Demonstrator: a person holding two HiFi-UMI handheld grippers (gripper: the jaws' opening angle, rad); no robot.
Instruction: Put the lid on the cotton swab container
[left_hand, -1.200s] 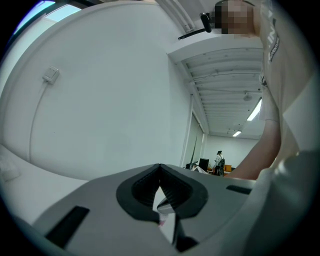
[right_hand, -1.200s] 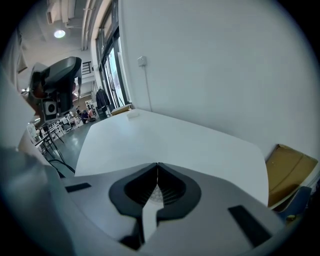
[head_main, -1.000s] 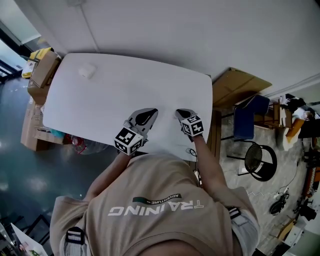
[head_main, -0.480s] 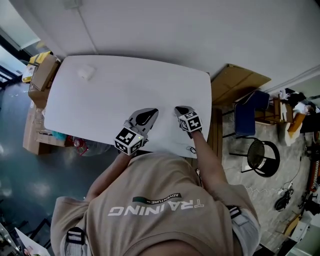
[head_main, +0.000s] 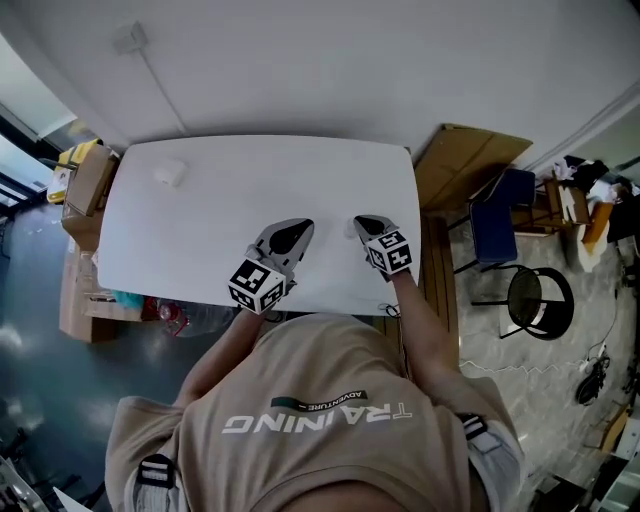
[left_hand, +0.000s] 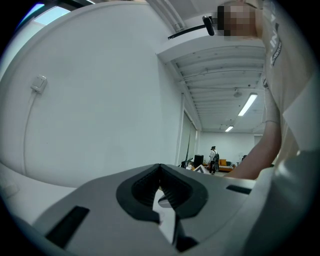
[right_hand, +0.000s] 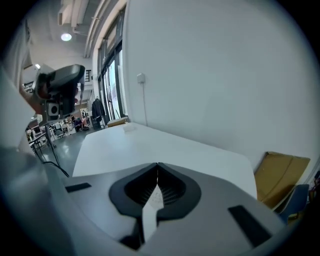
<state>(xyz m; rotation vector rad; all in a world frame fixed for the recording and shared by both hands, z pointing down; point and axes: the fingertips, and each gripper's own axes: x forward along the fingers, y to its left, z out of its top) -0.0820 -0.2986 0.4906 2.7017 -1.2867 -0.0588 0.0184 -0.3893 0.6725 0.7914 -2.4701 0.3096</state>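
As left claw (head_main: 297, 227) and right claw (head_main: 362, 223) hang shut near the table (head_main: 250, 180) edge, white top spreads ahead.

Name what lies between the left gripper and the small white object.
Nothing: the head view shows only bare table between the left gripper and the small white object.
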